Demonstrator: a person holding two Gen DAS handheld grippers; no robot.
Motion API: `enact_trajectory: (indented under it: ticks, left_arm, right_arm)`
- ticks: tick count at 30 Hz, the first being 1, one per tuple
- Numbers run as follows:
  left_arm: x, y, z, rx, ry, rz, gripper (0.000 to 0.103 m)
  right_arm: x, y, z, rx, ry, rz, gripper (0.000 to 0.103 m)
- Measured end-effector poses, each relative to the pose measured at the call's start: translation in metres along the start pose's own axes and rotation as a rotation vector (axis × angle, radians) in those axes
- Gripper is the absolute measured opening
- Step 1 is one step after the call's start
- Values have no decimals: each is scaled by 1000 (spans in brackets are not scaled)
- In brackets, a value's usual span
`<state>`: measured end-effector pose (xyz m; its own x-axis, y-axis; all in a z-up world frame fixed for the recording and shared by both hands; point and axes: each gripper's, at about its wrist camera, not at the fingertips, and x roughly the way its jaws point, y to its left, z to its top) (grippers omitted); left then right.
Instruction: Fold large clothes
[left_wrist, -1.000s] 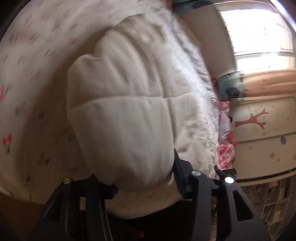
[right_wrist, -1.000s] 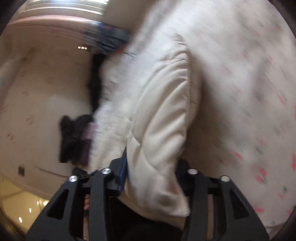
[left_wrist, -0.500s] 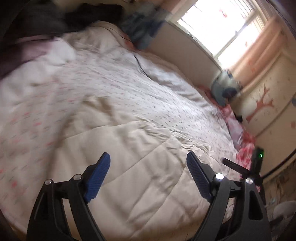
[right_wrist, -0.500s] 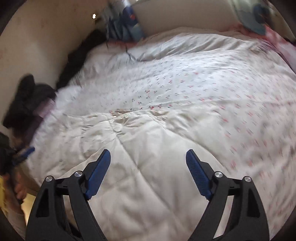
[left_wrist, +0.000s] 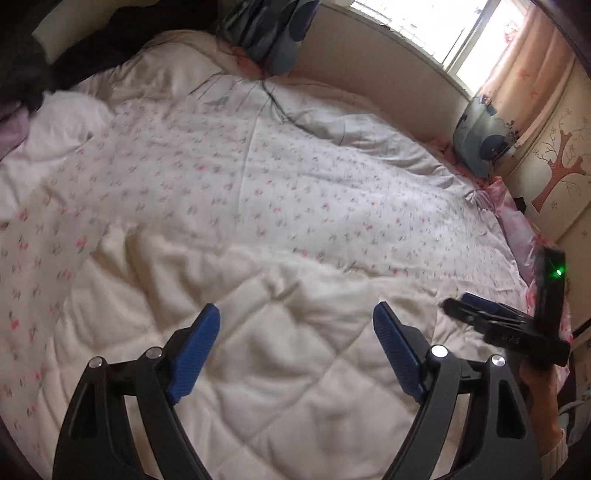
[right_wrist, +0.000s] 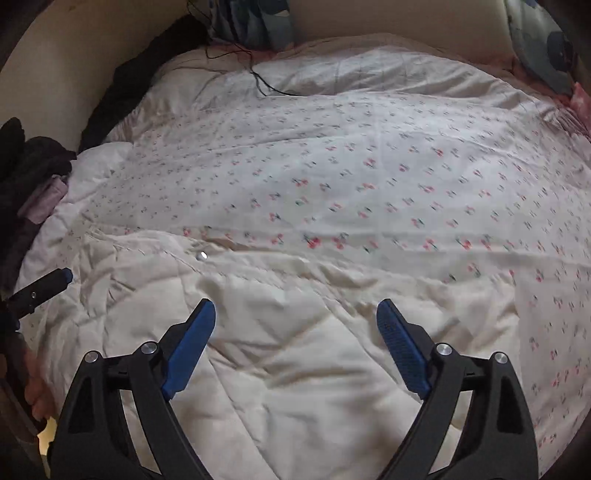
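A cream quilted coat (left_wrist: 295, 354) lies spread on the near part of the bed, with a metal snap (right_wrist: 201, 255) showing near its far edge. My left gripper (left_wrist: 295, 310) hovers open over the coat, nothing between its blue pads. Over the same coat (right_wrist: 303, 354), my right gripper (right_wrist: 295, 304) has its jaws still opening, and they hold nothing. In the left wrist view the right gripper (left_wrist: 458, 301) appears at the right edge, held by a hand (left_wrist: 539, 387). One finger of the left gripper (right_wrist: 48, 284) pokes in at the left edge of the right wrist view.
A white duvet with small red flowers (left_wrist: 295, 177) covers the bed beyond the coat. Blue patterned pillows (left_wrist: 269, 29) (left_wrist: 480, 144) lean at the headboard, with a thin dark cable (left_wrist: 277, 99) below. Dark clothes (right_wrist: 33, 158) pile at the left. A window (left_wrist: 424, 22) is far right.
Both grippers, shut on the lifted coat a second ago, have opened and let it go. The coat now lies flat on the bed and both grippers have drawn back above it.
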<state>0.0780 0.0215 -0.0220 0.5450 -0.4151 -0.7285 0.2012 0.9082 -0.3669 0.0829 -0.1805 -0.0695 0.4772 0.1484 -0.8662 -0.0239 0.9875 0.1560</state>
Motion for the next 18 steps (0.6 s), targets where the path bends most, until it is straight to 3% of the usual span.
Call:
enact_trajectory:
  ticks: [2, 3, 6, 9, 13, 16, 18]
  left_arm:
    - [33, 8, 6, -30, 67, 17, 82]
    - [52, 23, -1, -54, 121, 16, 82]
    - [62, 40, -8, -79, 135, -4, 82]
    - [33, 45, -9, -97, 125, -57, 82]
    - [-62, 74, -25, -137, -4, -116, 82]
    - [-122, 114, -49, -204, -53, -95, 85]
    - [-147, 144, -71, -279, -38, -91, 86]
  right_arm:
    - [50, 7, 7, -42, 111, -64, 87]
    - [80, 6, 0, -50, 183, -64, 96]
    - [81, -1, 4, -24, 188, -45, 97]
    - [30, -11, -4, 18, 141, 25, 97]
    - [-77, -35, -53, 52, -13, 123, 96]
    - [-132, -92, -124, 223, -37, 161, 97]
    - [-149, -131, -176, 370, -22, 186, 97]
